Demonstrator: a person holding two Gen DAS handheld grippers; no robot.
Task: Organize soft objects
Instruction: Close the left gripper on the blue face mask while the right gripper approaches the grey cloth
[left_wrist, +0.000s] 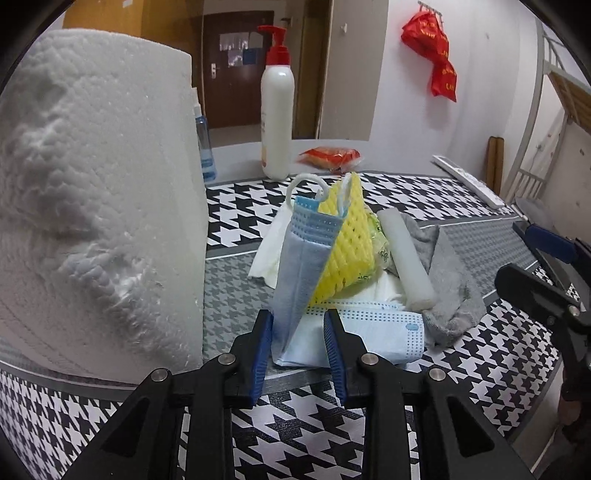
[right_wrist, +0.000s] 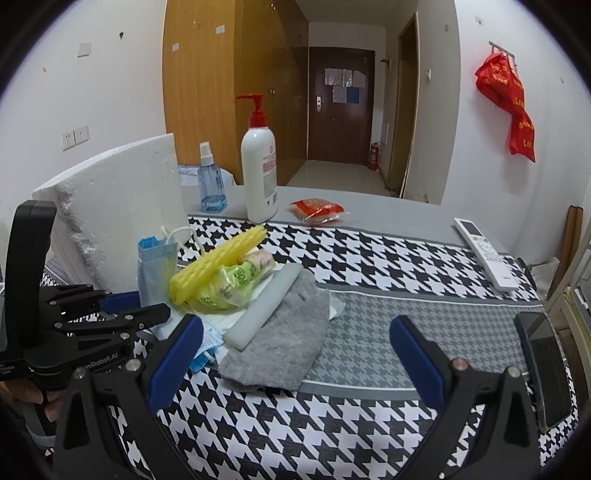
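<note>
A pile of soft things lies on the houndstooth cloth (right_wrist: 369, 258). In it are a yellow foam net (left_wrist: 347, 243), a green plastic bag (right_wrist: 229, 284), a white foam roll (left_wrist: 406, 258), a grey cloth (right_wrist: 288, 343) and a flat blue mask (left_wrist: 380, 328). My left gripper (left_wrist: 297, 347) is shut on the lower edge of another folded blue face mask (left_wrist: 295, 273) and holds it upright against the yellow net. My right gripper (right_wrist: 297, 356) stands wide open low over the table. The near end of the grey cloth lies between its fingers, and the pads are off it.
A big white foam block (left_wrist: 92, 184) stands close on the left. Behind the pile are a pump bottle (right_wrist: 258, 170), a blue spray bottle (right_wrist: 212, 181) and a red packet (right_wrist: 317, 210). A remote (right_wrist: 487, 254) and a phone (right_wrist: 546, 369) lie at the right edge.
</note>
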